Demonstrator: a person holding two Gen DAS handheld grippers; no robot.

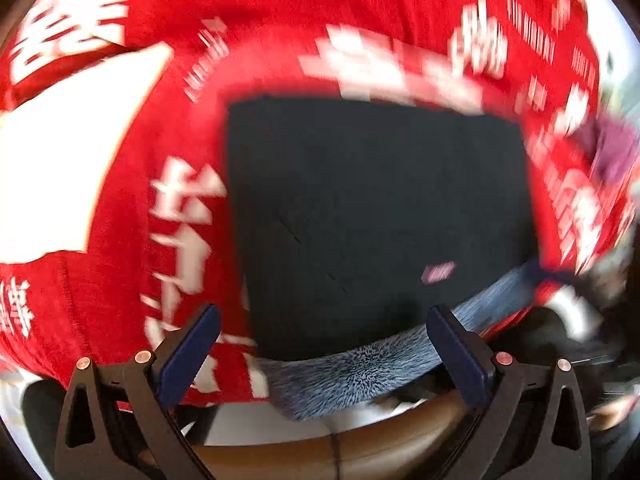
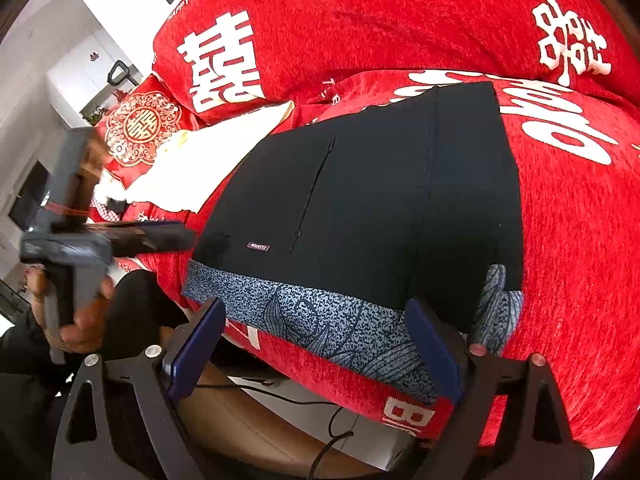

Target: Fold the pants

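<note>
The folded black fabric pants (image 2: 372, 204) lay flat on the red bedspread with white characters (image 2: 580, 208), atop a blue-grey patterned cloth (image 2: 320, 320). Right gripper (image 2: 316, 344) hovered wide open at their near edge, apparently clear. Left gripper (image 1: 324, 348), also open, held nothing above the same edge; that view was blurred.
</note>
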